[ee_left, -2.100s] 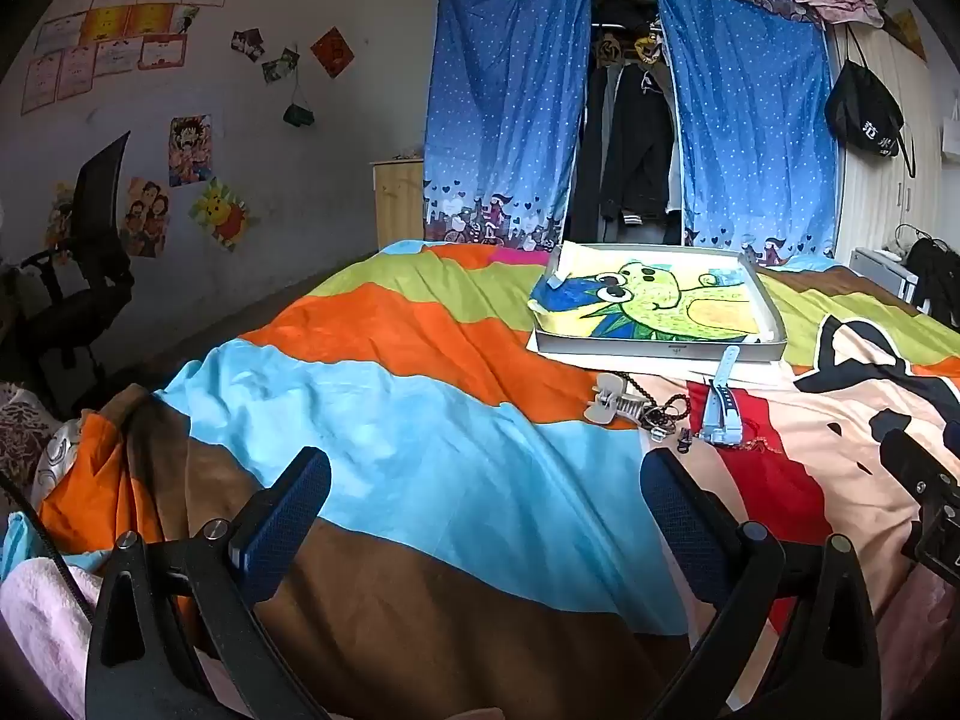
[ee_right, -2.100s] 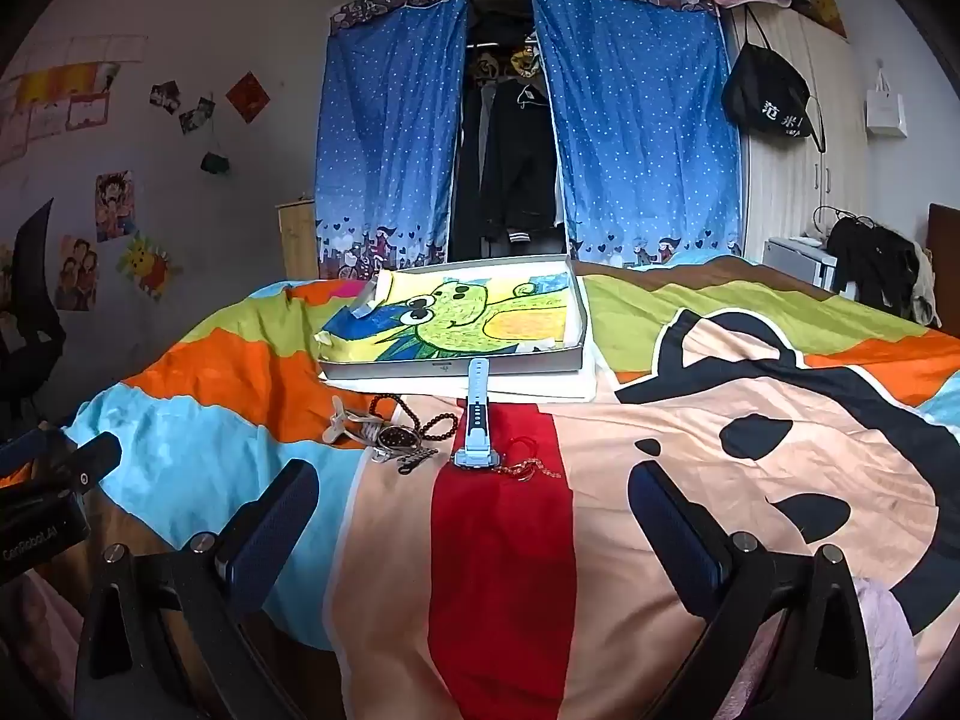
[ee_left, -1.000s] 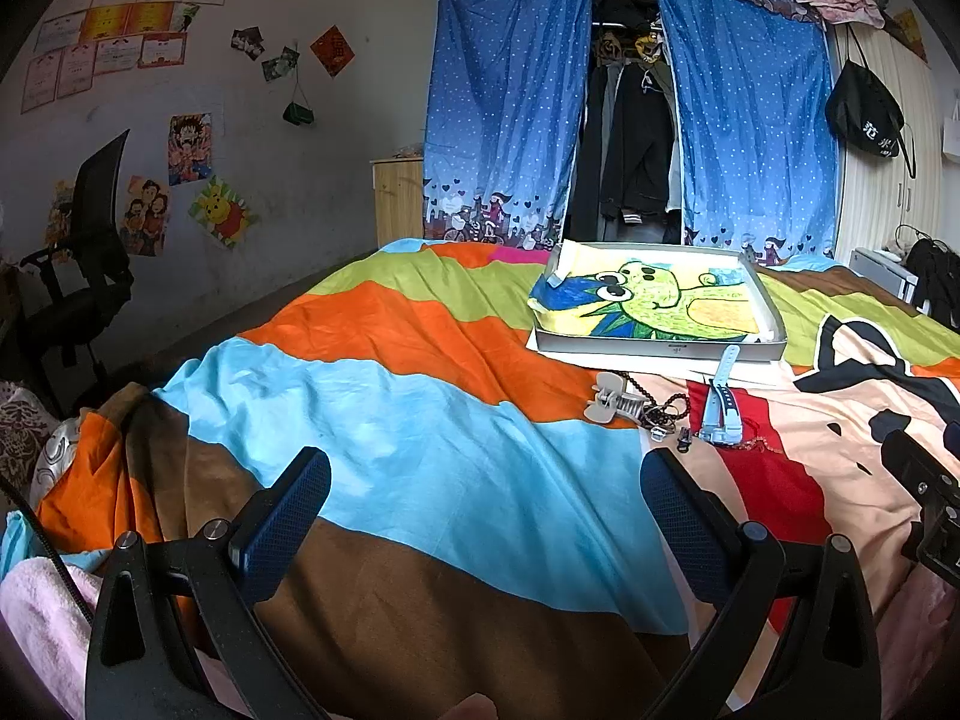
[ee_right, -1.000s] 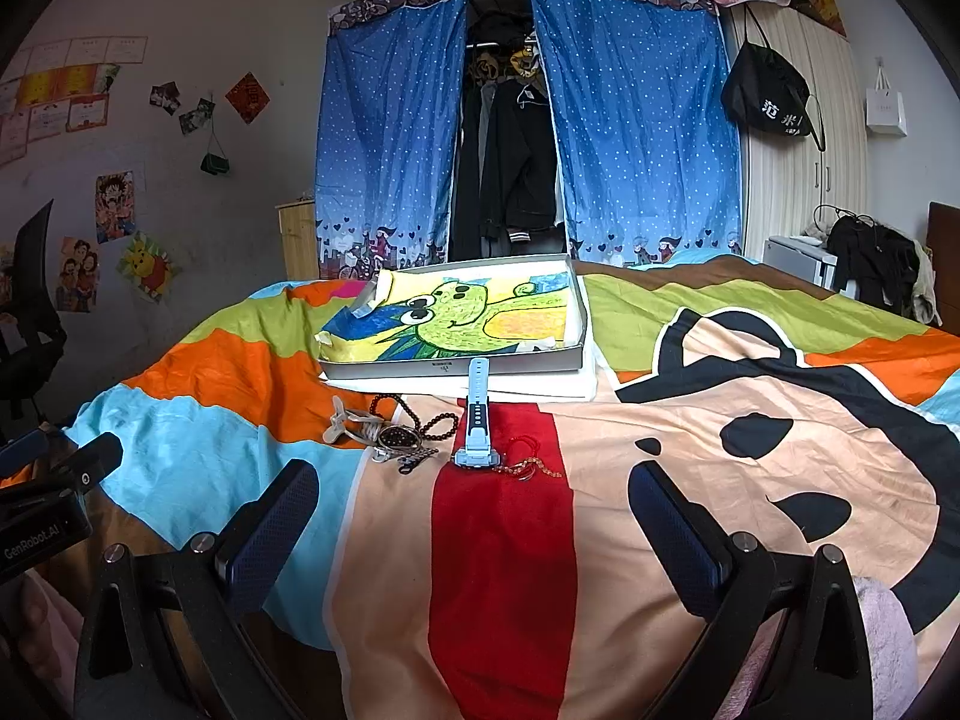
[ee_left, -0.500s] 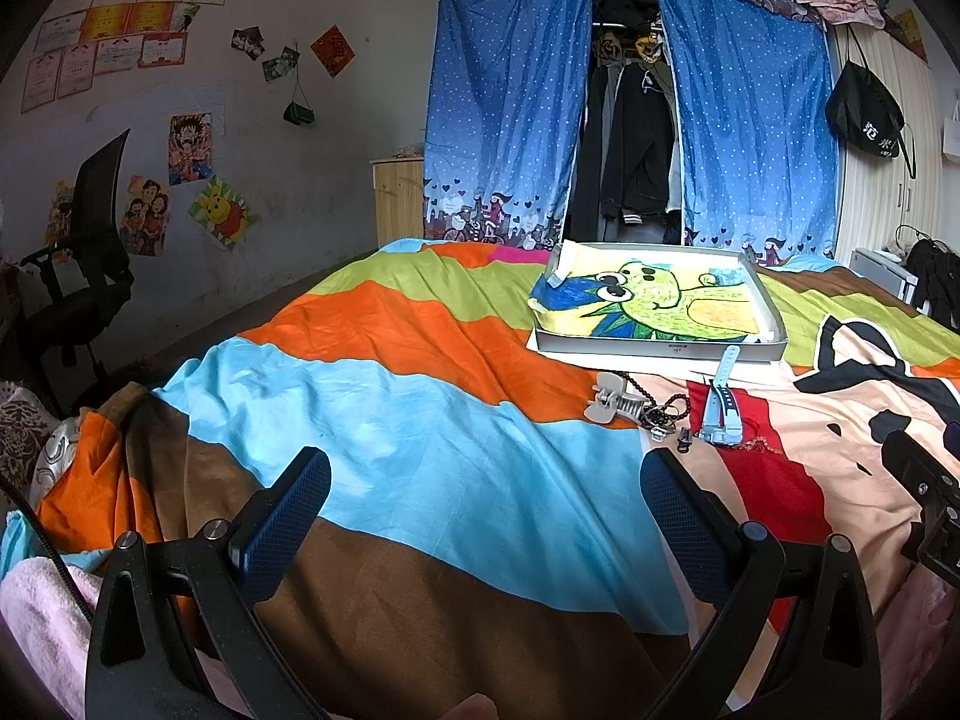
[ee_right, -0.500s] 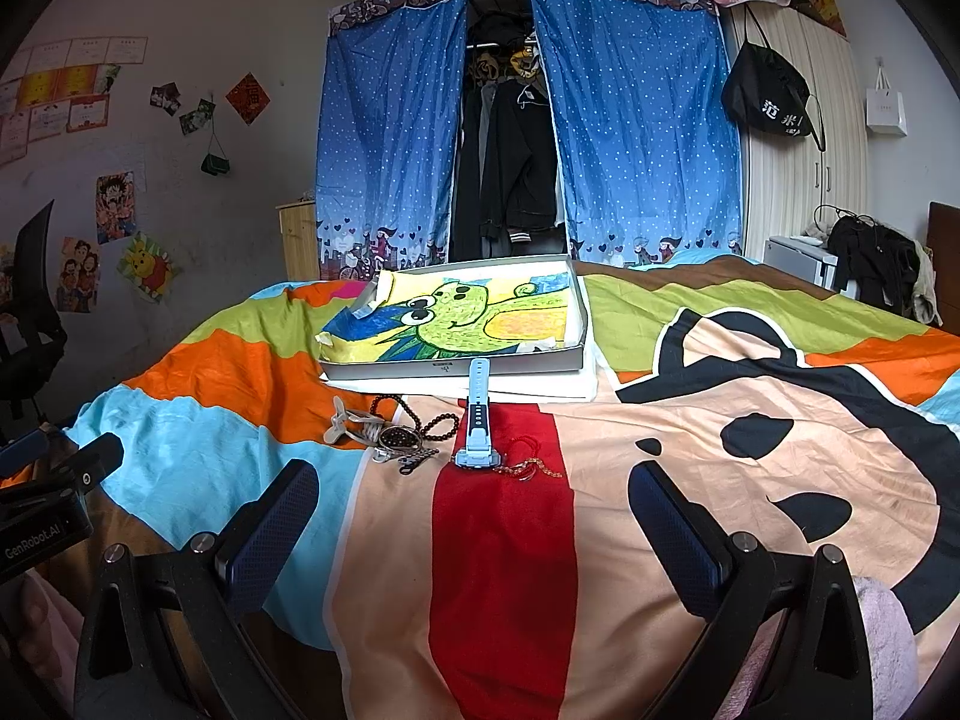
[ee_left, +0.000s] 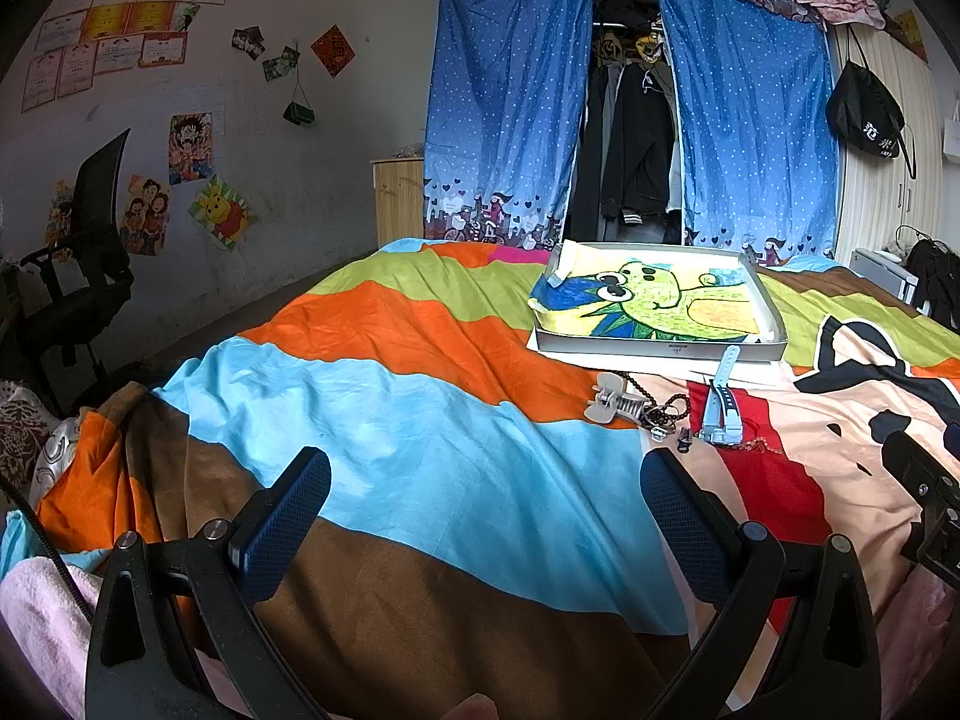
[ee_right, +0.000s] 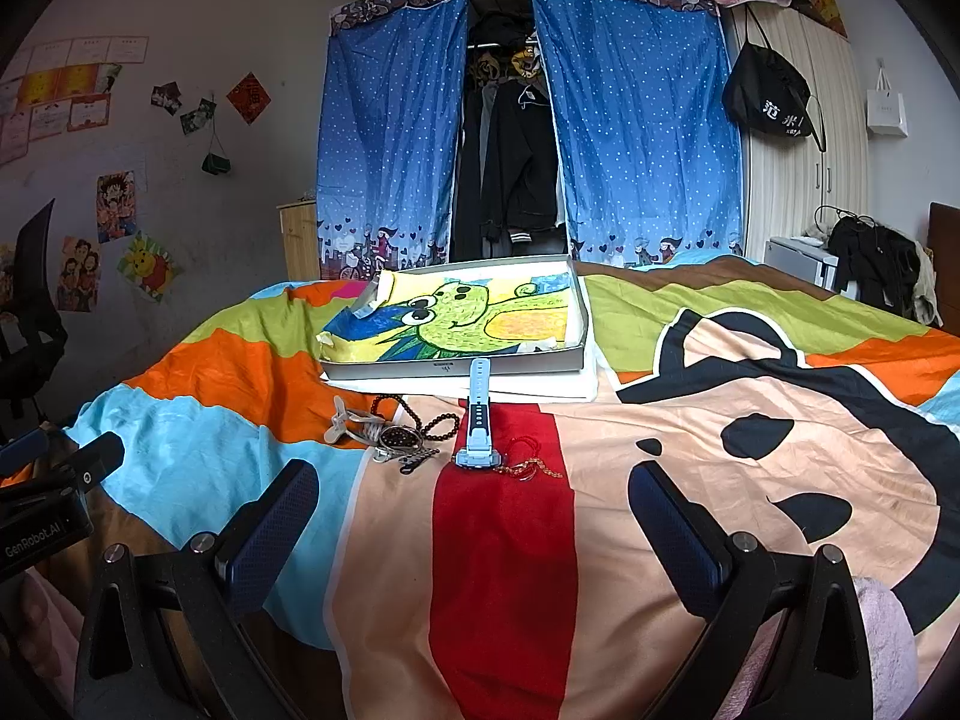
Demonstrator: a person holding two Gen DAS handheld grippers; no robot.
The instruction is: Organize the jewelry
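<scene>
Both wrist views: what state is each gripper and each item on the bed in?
Left gripper: open, empty.
Right gripper: open, empty.
Tray: open, lined with a drawing, no jewelry inside.
Watch: flat, strap unbuckled.
Hair clip: on the blanket.
Bead bracelet: loose beside it.

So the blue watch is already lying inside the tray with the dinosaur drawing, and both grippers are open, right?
Not quite. The watch lies on the bedspread in front of the tray, not inside it; the right wrist view shows this. Both the left gripper and the right gripper are open.
</scene>
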